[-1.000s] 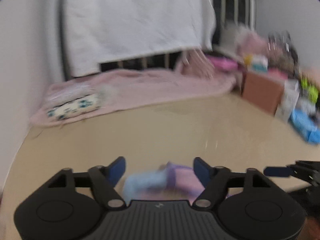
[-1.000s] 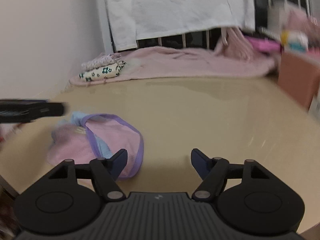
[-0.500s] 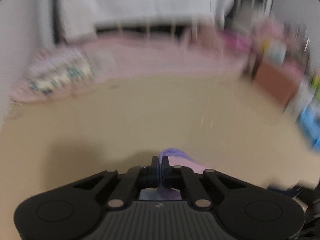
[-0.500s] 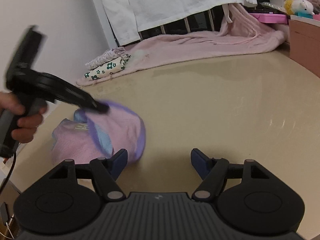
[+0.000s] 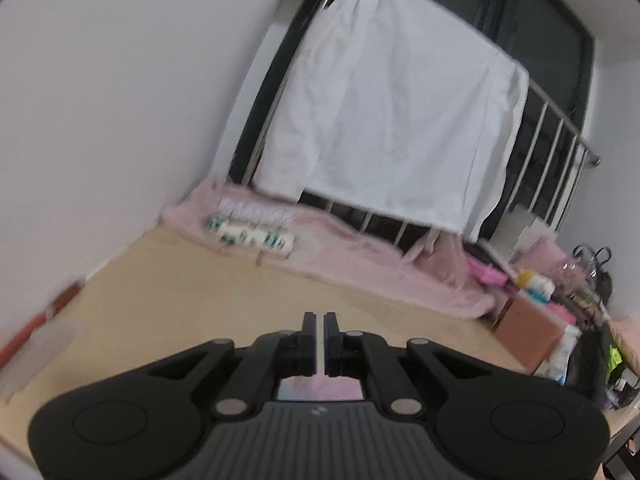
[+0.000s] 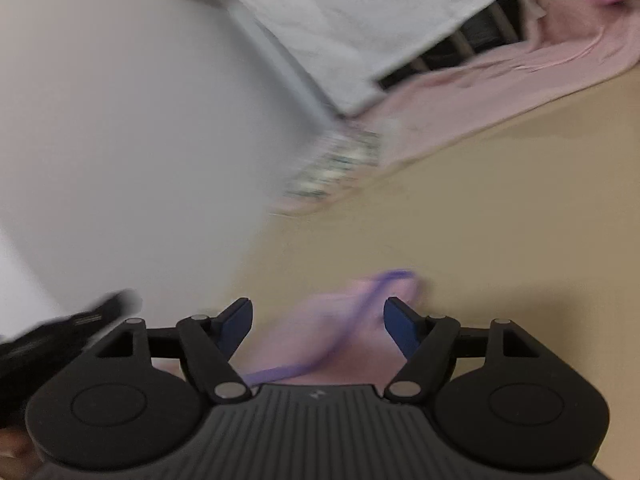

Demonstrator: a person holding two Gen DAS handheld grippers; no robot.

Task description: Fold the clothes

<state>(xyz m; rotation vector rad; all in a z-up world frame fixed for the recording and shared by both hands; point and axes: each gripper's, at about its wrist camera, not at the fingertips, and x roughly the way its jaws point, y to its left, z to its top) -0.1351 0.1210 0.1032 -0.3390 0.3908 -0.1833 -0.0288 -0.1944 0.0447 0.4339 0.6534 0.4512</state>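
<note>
A small pink garment with purple trim (image 6: 340,332) lies on the beige table (image 6: 500,208), blurred, between and just beyond my right gripper's open fingers (image 6: 318,320). My left gripper (image 5: 319,334) is shut; a thin pale strip shows between its pads, and a patch of pink and blue cloth (image 5: 320,388) shows just below them. The left gripper is raised and tilted up toward the wall. It also shows as a dark blur in the right wrist view (image 6: 72,328).
A pink blanket (image 5: 360,256) lies along the table's far edge with a folded floral cloth (image 5: 252,236) on it. A white sheet (image 5: 392,120) hangs over a railing behind. A brown box (image 5: 532,328) and clutter stand at the right.
My left gripper, shut on the garment's edge, has lifted and tilted upward. My right gripper has swung left and rolled, and now hovers open right over the garment.
</note>
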